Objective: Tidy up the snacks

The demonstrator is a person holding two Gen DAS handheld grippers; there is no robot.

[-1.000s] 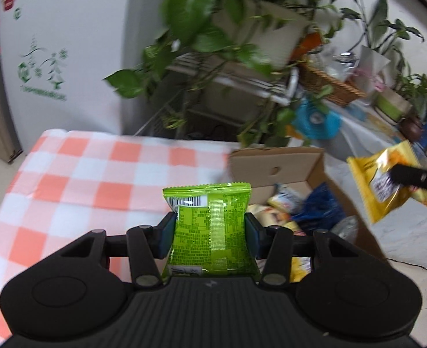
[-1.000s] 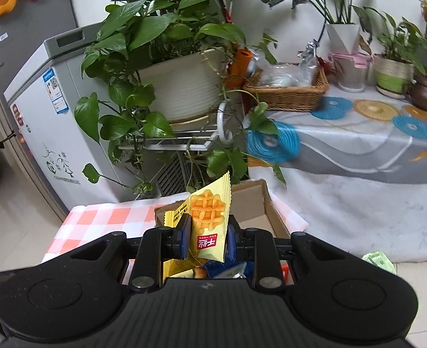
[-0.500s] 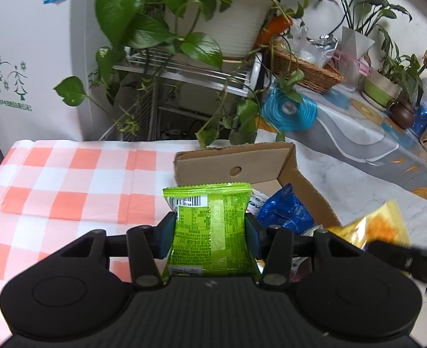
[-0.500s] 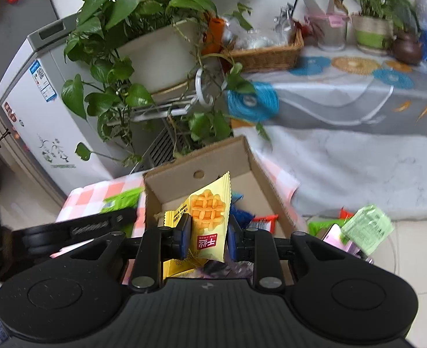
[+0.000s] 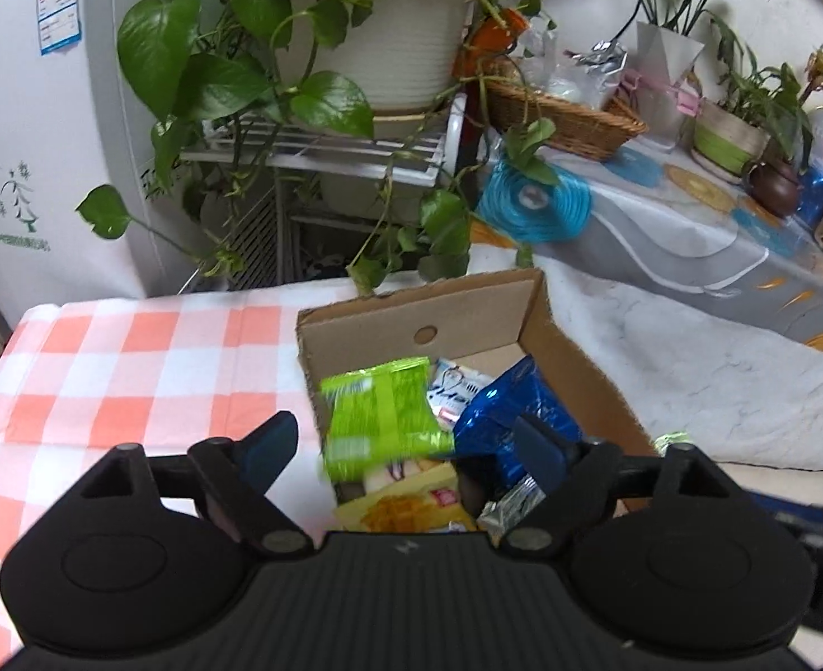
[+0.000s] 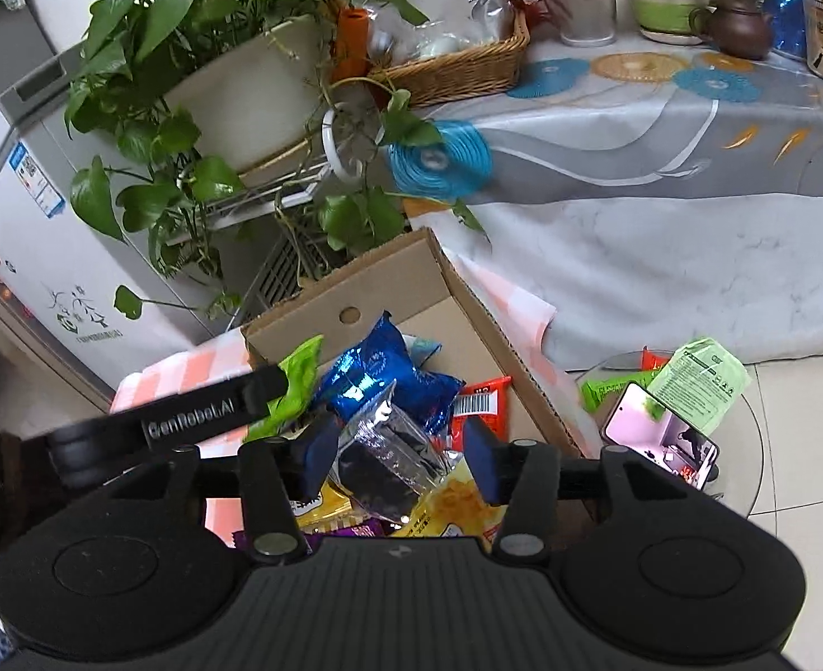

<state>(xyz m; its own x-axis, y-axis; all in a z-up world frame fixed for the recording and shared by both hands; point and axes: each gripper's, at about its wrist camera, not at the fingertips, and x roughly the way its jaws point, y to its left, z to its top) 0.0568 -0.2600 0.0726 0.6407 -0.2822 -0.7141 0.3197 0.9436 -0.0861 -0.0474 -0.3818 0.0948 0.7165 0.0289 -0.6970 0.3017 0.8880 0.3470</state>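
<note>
Nearest in the left wrist view: left gripper (image 5: 405, 444), jaws spread wide, nothing between them. Just beyond its tips, blurred green snack packet (image 5: 380, 416) over the left side of the cardboard box (image 5: 579, 369), clear of both fingers. Beside it in the box, blue foil packet (image 5: 515, 408) and yellow packet (image 5: 405, 509).

Nearest in the right wrist view: right gripper (image 6: 397, 461), jaws parted, empty, above a silver packet (image 6: 389, 458) and a yellow waffle packet (image 6: 456, 503) lying in the box. Farther out, checked tablecloth (image 5: 131, 380), potted plant (image 5: 377, 39), wicker basket (image 6: 461, 67).
</note>
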